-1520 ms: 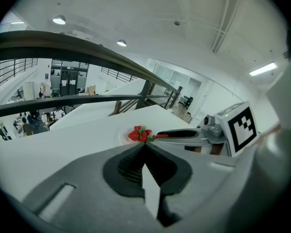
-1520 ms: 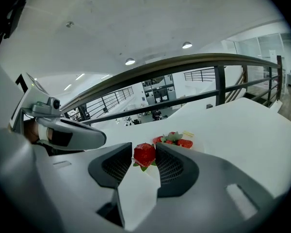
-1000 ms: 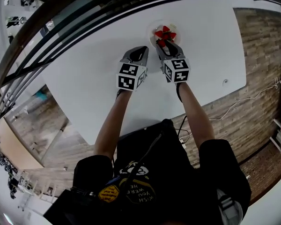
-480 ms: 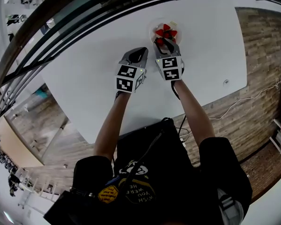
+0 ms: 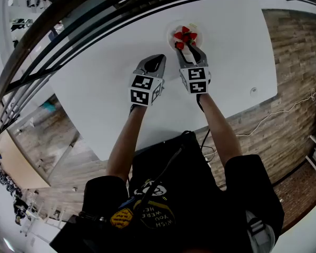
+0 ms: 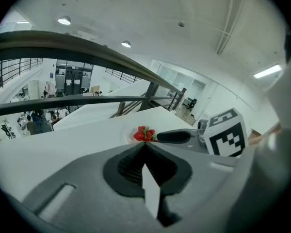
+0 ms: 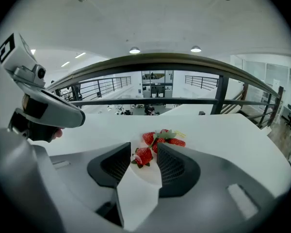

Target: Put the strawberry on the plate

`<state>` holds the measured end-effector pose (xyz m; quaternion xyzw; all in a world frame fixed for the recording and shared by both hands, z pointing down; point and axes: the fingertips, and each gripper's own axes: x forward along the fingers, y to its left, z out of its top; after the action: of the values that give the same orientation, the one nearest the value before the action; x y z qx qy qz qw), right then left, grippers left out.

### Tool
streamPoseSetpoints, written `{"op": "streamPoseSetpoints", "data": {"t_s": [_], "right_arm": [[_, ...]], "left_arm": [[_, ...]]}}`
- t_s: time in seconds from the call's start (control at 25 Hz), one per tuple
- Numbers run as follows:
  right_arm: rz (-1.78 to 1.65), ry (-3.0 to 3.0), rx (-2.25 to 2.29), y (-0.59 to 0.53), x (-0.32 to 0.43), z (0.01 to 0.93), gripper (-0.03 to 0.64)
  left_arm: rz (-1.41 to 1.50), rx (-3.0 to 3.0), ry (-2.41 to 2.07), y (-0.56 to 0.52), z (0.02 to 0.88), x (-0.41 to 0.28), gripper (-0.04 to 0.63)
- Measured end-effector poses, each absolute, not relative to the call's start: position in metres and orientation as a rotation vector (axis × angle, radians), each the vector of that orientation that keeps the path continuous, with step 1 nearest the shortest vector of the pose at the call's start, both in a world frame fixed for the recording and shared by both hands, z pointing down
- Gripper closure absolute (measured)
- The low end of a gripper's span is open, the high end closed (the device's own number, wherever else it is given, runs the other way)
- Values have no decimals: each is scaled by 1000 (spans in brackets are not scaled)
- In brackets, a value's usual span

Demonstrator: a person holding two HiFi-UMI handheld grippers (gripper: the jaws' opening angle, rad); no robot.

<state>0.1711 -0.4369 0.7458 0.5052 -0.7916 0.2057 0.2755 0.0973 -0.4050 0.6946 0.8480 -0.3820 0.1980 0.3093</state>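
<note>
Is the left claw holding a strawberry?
No, the left claw is shut with nothing between its tips; the strawberries lie farther ahead.

White table [image 5: 95, 86], dark railing [image 7: 155, 59] behind it, wood-plank floor [image 5: 297, 57] below

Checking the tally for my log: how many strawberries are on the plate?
4. One strawberry lies alone on the plate's near side; behind it, a cluster of three: left, middle, right. The cluster may hide more.

Red strawberry [image 7: 143, 155], white plate [image 7: 148, 177], white table [image 5: 226, 46].
</note>
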Motion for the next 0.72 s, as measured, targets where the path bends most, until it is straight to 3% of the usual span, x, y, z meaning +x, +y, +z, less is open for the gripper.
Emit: {"op": "streamPoseSetpoints", "data": {"t_s": [0.72], "right_arm": [[463, -2260, 1708, -375, 240, 594, 536]], "left_arm": [[420, 2400, -1106, -361, 580, 127, 595]]}}
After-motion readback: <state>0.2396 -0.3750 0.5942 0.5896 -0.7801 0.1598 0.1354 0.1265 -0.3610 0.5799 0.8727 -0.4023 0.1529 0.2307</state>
